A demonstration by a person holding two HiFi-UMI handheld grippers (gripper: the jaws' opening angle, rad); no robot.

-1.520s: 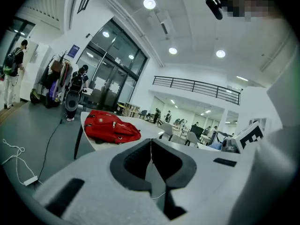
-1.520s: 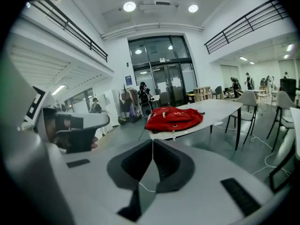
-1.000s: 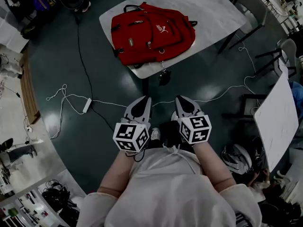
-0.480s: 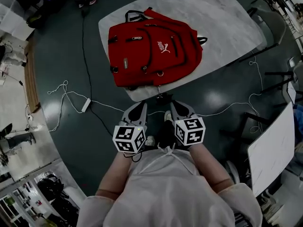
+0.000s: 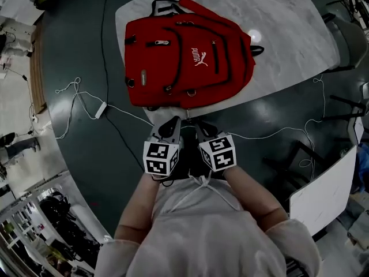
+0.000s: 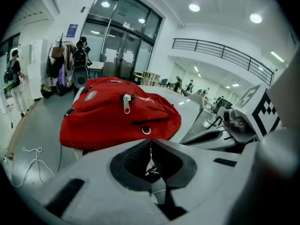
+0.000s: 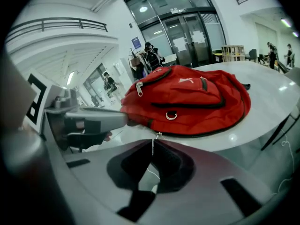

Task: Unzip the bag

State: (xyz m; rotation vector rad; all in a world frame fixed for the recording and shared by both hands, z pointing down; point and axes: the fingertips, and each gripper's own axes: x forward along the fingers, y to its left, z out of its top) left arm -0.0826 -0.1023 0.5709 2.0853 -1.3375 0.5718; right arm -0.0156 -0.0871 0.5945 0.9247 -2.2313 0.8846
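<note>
A red backpack [image 5: 187,59] lies flat on the marble table [image 5: 277,33], its zippers shut as far as I can see. It fills the left gripper view [image 6: 119,114] and the right gripper view [image 7: 187,100]. A silver zipper pull [image 6: 126,103] stands up on its top; the right gripper view catches the pull [image 7: 139,89] too. Both grippers hang side by side just short of the table's near edge, apart from the bag. My left gripper [image 5: 172,124] is shut with nothing in it [image 6: 150,140]. My right gripper [image 5: 199,127] is also shut and holds nothing [image 7: 153,138].
White cables [image 5: 81,105] and a power strip [image 5: 101,109] lie on the dark floor at the left. A chair [image 5: 351,39] stands at the table's right end, and a white board [image 5: 323,195] is at the lower right. People and desks are far behind the table.
The person has stepped towards the table: the backpack now sits closer and larger, and both grippers have come up to the table's near edge. Both jaws stayed shut.
</note>
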